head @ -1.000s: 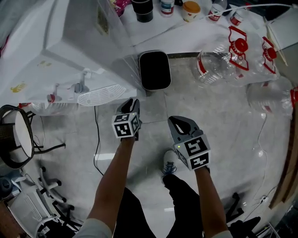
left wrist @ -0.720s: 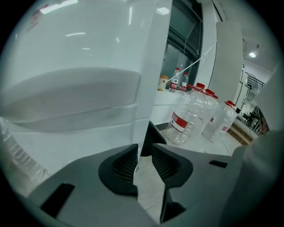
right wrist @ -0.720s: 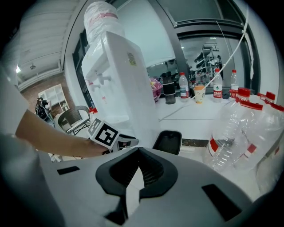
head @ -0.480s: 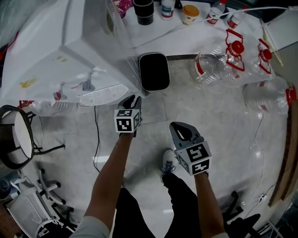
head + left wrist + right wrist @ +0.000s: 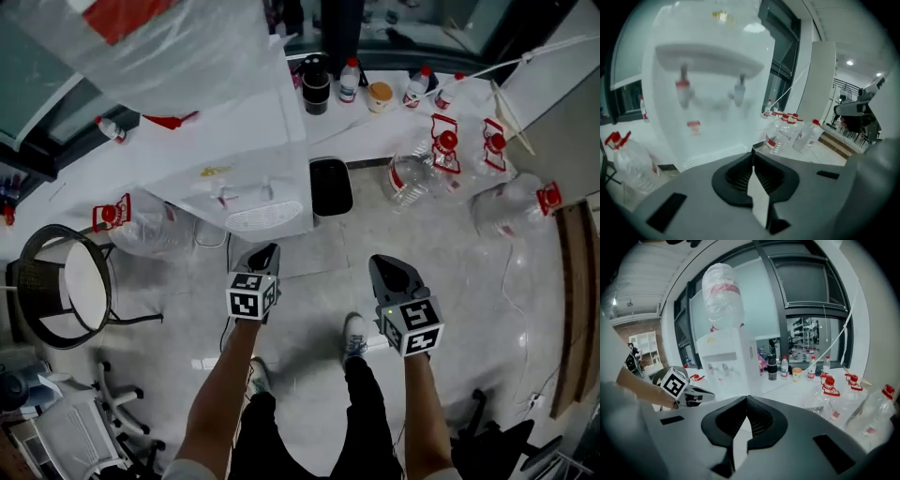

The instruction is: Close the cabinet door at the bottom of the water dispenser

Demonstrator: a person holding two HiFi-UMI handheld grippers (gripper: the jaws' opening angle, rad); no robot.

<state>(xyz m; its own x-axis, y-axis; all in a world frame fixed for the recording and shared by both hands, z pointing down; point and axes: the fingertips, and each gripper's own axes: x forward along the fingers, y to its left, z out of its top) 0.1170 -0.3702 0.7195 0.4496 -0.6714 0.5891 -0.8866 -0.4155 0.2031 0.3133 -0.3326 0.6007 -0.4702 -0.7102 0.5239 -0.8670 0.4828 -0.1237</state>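
The white water dispenser (image 5: 248, 178) stands ahead of me with a big bottle (image 5: 722, 291) on top. I see its taps and drip tray (image 5: 258, 216). Its bottom cabinet door is hidden under the tray in the head view and out of frame in both gripper views. My left gripper (image 5: 265, 253) hangs in front of the dispenser, a little short of it. Its jaws are closing, the tips (image 5: 753, 152) meet, and nothing is between them. My right gripper (image 5: 386, 267) is level with it to the right, shut and empty (image 5: 746, 398).
A black bin (image 5: 330, 186) stands right of the dispenser. Several empty red-capped water bottles (image 5: 441, 164) lie on the floor at the right. Small bottles (image 5: 349, 80) line the window ledge. A round black chair (image 5: 61, 286) is at the left, and a cable runs across the floor near my feet.
The head view has risen and the dispenser now looks smaller and farther off. Both grippers came up with it and sit farther from the dispenser's front.
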